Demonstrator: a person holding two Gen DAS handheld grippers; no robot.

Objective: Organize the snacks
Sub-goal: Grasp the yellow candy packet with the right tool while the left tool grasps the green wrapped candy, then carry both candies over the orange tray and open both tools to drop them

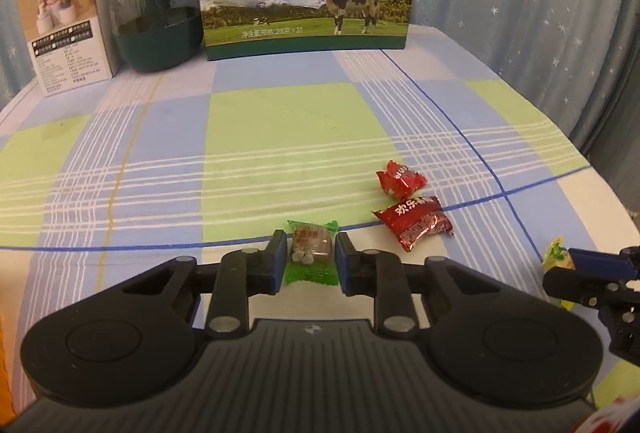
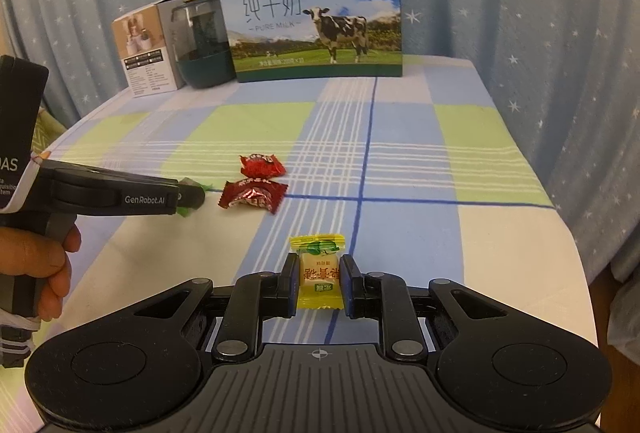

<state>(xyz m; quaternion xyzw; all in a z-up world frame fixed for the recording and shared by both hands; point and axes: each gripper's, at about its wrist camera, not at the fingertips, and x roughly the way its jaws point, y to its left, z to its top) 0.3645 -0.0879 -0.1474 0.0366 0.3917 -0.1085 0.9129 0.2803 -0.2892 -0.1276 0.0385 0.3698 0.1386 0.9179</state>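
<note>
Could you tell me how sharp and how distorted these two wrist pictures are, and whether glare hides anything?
Left wrist view: fisheye bending bows the table edge, corners go dark; the green-wrapped candy is sharp, the red snack packet shows foil glare yet stays readable. Right wrist view: same bending and dark corners; the yellow-wrapped candy is crisp, the milk box slightly soft.
</note>
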